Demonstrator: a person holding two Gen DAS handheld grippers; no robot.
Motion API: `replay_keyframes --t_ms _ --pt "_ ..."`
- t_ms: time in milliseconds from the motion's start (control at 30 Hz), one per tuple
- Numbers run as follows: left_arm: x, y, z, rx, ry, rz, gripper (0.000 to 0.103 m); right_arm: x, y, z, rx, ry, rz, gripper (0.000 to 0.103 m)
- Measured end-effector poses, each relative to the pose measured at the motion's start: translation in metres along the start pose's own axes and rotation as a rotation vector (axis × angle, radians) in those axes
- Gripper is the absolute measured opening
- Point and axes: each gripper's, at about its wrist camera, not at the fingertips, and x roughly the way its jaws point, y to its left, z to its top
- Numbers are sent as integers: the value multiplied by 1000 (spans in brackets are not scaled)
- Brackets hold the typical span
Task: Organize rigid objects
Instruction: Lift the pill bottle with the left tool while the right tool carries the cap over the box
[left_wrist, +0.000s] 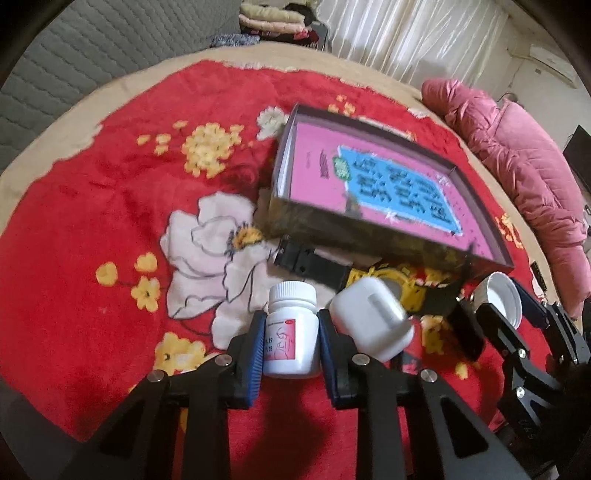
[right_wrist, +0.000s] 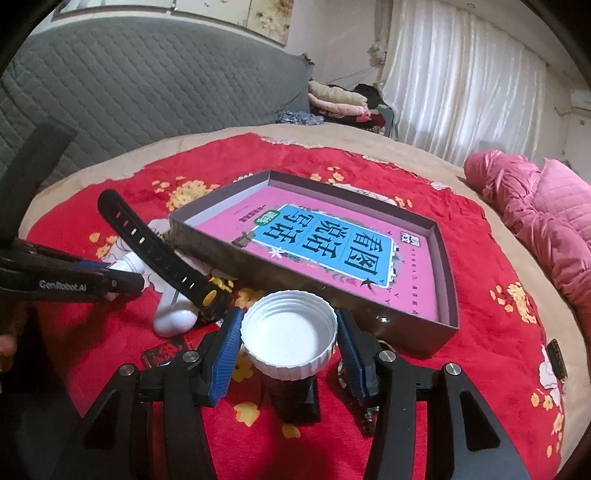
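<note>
So the whole lot is spread over a bed covered by a red flowered blanket (left_wrist: 122, 206). The left gripper (left_wrist: 291, 334) is clamped on a small white pill bottle (left_wrist: 291, 332), which is held upright with its cap on and a pink-and-white label facing the camera; the blue pads are pressed against both sides of it. Just to the right of that bottle, a white charger plug (left_wrist: 371, 317) is seen lying tilted on the blanket, touching or nearly touching the right finger.

The right gripper (right_wrist: 290, 332) is closed on a white screw lid (right_wrist: 290, 330), gripped at its ribbed rim with the open threaded side turned up. In the left wrist view the same lid (left_wrist: 498, 297) can be spotted at the right edge, held above the blanket.

Behind both grippers a shallow dark cardboard box (right_wrist: 306, 273) is sitting on the blanket, and a pink book with a blue title panel (right_wrist: 332, 243) is lying flat inside it. Between the box and the grippers a watch with a yellow case and black strap (right_wrist: 159, 243) is draped, one strap end raised up to the left. A small black block (right_wrist: 291, 397) is visible under the lid. A pink quilted jacket (right_wrist: 532, 206) is bunched up at the far right of the bed.
</note>
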Motion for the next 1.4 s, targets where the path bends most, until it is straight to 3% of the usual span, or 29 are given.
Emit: replay_keyframes --t_ms 867,1400 --pt "-8 2 42 13 -144 -37 27 -15 -51 7 145 -65 -92 52" --pt "17 -18 70 45 -143 -70 27 -9 -82 11 207 -77 -137 52"
